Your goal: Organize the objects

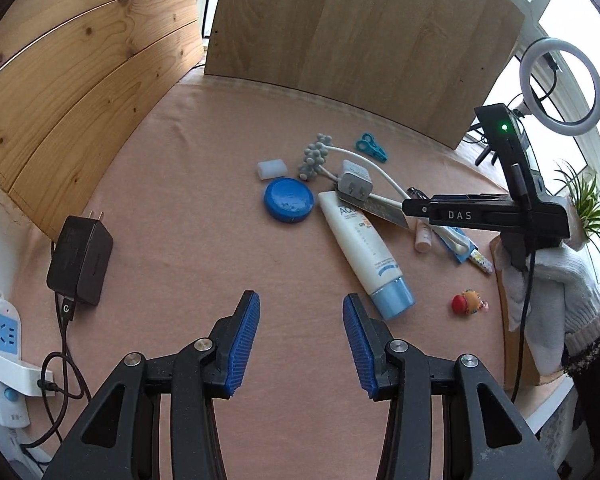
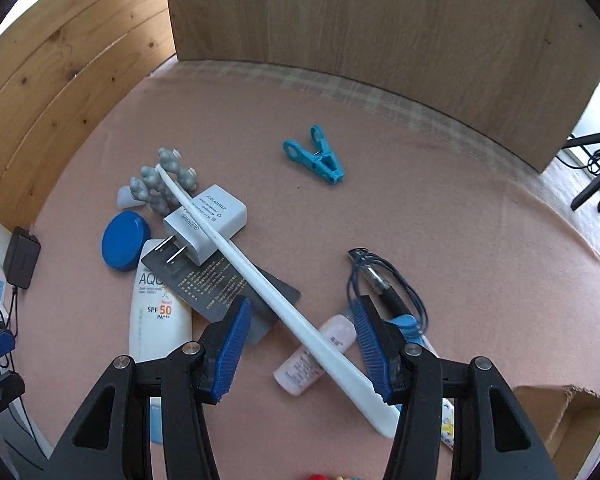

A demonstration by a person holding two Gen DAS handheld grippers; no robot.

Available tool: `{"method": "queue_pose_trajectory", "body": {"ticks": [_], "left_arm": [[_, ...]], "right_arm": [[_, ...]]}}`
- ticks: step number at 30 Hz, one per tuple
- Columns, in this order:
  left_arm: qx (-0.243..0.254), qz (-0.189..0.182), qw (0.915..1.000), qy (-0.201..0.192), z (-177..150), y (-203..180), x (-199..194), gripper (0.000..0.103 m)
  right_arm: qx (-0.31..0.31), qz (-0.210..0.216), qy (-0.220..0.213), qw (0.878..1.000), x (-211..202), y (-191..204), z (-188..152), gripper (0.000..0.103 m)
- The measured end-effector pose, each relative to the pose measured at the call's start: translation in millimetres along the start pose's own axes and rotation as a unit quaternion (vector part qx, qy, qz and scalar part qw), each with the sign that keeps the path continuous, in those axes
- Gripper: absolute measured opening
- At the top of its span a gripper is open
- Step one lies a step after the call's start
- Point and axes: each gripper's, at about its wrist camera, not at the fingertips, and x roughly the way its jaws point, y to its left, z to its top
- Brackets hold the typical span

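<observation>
A clutter of small objects lies on the pink tablecloth [image 2: 440, 184]. My right gripper [image 2: 303, 304] is open and low over the pile. The long white handle [image 2: 260, 276] of a grey ball massager [image 2: 160, 184] runs diagonally between its fingers, over a small pink bottle [image 2: 316, 356]. The handle also crosses a white plug adapter [image 2: 208, 224] and a dark card [image 2: 224, 288]. Beside them lie a sunscreen tube [image 2: 158, 320], a blue round lid [image 2: 125, 242] and a blue clip [image 2: 314, 156]. My left gripper [image 1: 300, 300] is open over bare cloth, left of the tube's blue cap [image 1: 394, 300].
Wooden boards [image 1: 360, 40] wall the back and left. A black power brick [image 1: 80, 260] and a white power strip [image 1: 2, 360] sit at the left edge. A red toy [image 1: 468, 302], a cardboard box [image 2: 560, 420] and a blue cord [image 2: 384, 280] lie at the right.
</observation>
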Motion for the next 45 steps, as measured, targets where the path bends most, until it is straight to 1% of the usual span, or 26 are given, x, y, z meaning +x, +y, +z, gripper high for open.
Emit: {"method": "queue_pose_trajectory", "body": {"ticks": [2,3,5,6,9,12,14,18,21,23,29,35,39,45], "left_arm": [[-0.003,-0.001,1.0,0.002,-1,2,1,0.047],[-0.004,-0.002,1.0,0.003,-1,3,2,0.047],[-0.005,-0.003,1.0,0.004,0,2,4,0.047],[-0.004,-0.004,1.0,0.005,0,1,5,0.047],[0.0,-0.007,0.9999,0.008,1,-4,8,0.047],[0.007,-0.012,0.9998,0.012,2,-10,12,0.047],[0.013,-0.014,0.9997,0.015,3,-16,16,0.047],[0.025,-0.021,0.9993,0.021,3,-27,20,0.047],[0.036,-0.027,0.9987,0.025,3,-36,25,0.047],[0.045,-0.032,0.9981,0.029,2,-44,28,0.047],[0.069,-0.042,0.9957,0.045,-1,-67,43,0.047],[0.088,-0.049,0.993,0.061,-5,-86,59,0.047],[0.1,-0.053,0.9911,0.071,-7,-96,70,0.047],[0.126,-0.071,0.9858,0.086,-10,-122,86,0.047]], "right_arm": [[0.001,0.004,0.009,1.0,5,2,1,0.048],[0.004,0.007,0.013,1.0,6,3,0,0.045],[0.016,0.018,0.023,0.999,8,3,-1,0.028],[0.024,0.028,0.027,0.999,9,2,-3,0.024],[0.058,0.058,0.034,0.996,8,-4,-12,0.019],[0.096,0.091,0.038,0.991,5,-10,-24,0.013],[0.115,0.1,0.039,0.987,3,-12,-36,0.01],[0.145,0.11,0.032,0.983,-7,-15,-63,0.008],[0.183,0.128,0.031,0.974,-11,-24,-84,0.008],[0.195,0.131,0.031,0.972,-14,-27,-96,0.008],[0.209,0.142,0.034,0.967,-20,-26,-123,0.008],[0.212,0.15,0.038,0.965,-29,-20,-146,0.008],[0.213,0.148,0.038,0.965,-34,-17,-159,0.008],[0.231,0.155,0.037,0.96,-38,-19,-176,0.008]]}}
